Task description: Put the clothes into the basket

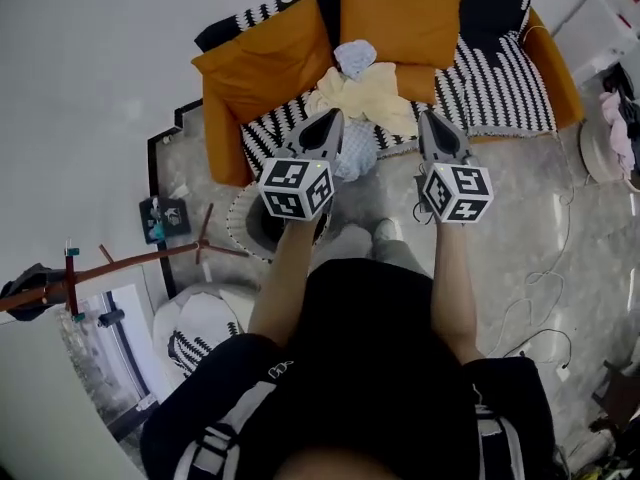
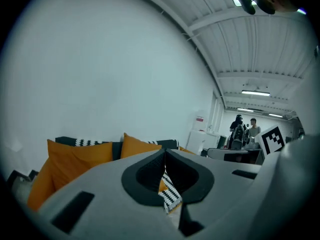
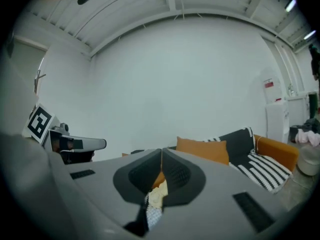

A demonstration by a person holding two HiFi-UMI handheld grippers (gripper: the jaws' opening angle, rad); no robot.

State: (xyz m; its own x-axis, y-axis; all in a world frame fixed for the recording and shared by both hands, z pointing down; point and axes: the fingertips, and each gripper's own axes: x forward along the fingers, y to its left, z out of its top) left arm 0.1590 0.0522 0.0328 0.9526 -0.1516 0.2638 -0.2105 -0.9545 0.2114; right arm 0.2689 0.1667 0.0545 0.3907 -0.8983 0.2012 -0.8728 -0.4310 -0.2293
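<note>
I had both grippers held out side by side toward the sofa [image 1: 500, 78]. The left gripper [image 1: 330, 118] had its jaws pressed together with nothing between them. Its own view showed the tips [image 2: 165, 153] meeting, with only striped cover and orange cushion seen through the gap behind them. The right gripper [image 1: 430, 118] was closed and empty as well, its tips [image 3: 161, 151] touching.

The clothes lay on the sofa seat just ahead of both tools. A pale yellow garment [image 1: 372, 93] sat ahead of and between the two sets of tips. A light blue piece [image 1: 354, 56] was beyond it against the orange cushions [image 1: 400, 13]. A whitish mesh piece [image 1: 356, 156] hung over the seat edge just beside the left gripper, on its inner side. Neither tool touched any of them.

The basket [image 1: 243, 226], black-and-white rimmed, stood on the floor below the left gripper's marker cube [image 1: 296, 188], behind its tips and nearer my body.
</note>
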